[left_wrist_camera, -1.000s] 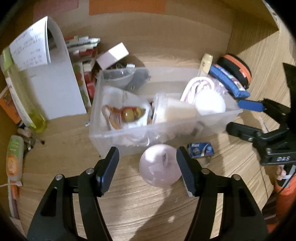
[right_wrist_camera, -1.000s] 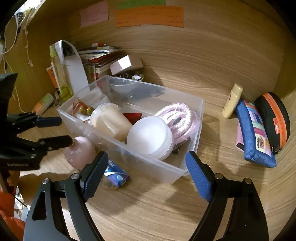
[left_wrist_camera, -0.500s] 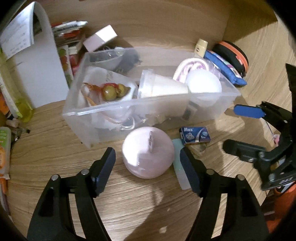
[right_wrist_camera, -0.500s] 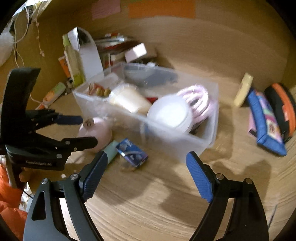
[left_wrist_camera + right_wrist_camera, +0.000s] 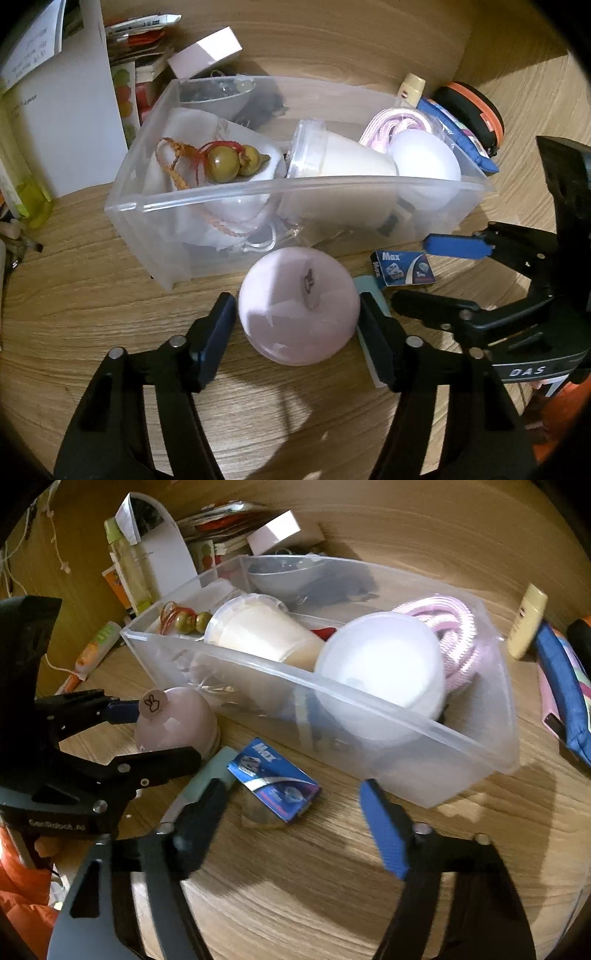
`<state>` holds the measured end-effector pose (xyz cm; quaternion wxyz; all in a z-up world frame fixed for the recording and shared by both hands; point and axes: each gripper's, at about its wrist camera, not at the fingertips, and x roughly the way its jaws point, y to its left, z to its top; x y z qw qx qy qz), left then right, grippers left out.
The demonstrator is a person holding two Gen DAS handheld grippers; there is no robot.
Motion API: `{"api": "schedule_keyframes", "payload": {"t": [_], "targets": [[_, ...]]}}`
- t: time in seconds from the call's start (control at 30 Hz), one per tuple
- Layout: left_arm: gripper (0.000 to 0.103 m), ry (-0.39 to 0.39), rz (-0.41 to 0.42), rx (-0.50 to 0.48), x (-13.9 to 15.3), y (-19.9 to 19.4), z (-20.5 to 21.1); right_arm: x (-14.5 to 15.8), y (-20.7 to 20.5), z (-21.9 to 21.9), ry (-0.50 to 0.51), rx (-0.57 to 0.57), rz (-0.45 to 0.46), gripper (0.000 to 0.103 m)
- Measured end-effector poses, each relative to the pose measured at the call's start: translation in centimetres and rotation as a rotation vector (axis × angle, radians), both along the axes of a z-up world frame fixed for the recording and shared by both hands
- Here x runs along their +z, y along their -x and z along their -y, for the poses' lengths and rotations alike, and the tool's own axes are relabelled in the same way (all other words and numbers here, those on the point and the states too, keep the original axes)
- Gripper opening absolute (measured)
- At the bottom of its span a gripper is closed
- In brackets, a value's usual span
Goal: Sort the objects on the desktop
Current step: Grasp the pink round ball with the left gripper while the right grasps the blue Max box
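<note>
A round pink ball-shaped case (image 5: 298, 304) sits on the wooden desk just in front of the clear plastic bin (image 5: 295, 192). My left gripper (image 5: 297, 325) is open with a finger close on each side of the case; it also shows in the right wrist view (image 5: 162, 731). My right gripper (image 5: 295, 812) is open and empty, low over a small blue "Max" box (image 5: 275, 775) beside the case. The box also shows in the left wrist view (image 5: 404, 267). A pale teal flat piece (image 5: 205, 775) lies by the box.
The bin holds a white pouch with beads (image 5: 221, 162), a white cup (image 5: 343, 162), a white round lid (image 5: 384, 664) and pink rope (image 5: 454, 627). Papers and a bottle (image 5: 129, 565) stand back left. Pouches (image 5: 561, 679) and a cream tube (image 5: 526, 620) lie at right.
Both grippers moved down and closer to the desk. The left fingers now flank the pink case closely. The right gripper came in over the blue box.
</note>
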<state>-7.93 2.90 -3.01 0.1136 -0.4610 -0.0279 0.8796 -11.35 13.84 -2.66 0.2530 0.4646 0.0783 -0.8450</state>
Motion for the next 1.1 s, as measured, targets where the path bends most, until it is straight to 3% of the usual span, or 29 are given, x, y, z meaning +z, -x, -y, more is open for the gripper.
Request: {"api": "schedule_keyframes", "payload": {"t": [0.2,0.37,0.7,0.87,1.1], "targets": [[0.064,0.002,0.0,0.01,-0.2,0.1,0.3,-0.1,0.5,0.5,0.012,0.002,0.016,0.059],[0.064,-0.003,-0.016,0.024,0.0,-0.1,0.6,-0.1,0.1,1.2,0.001,0.018,0.003,0.037],[0.064,-0.083,-0.066,0.048,1.6,-0.9,2.0,1.3,-1.4,0.3,0.036,0.031,-0.053,0.024],[0.064,-0.096,-0.097,0.055,3.1,-1.4,2.0,2.5,-2.2,-0.4,0.054,0.035,-0.091,0.024],[0.064,-0.055,-0.175,0.067,5.7,-2.4,1.7,4.1,-2.9,-1.5,0.111,0.037,-0.126,0.024]]}}
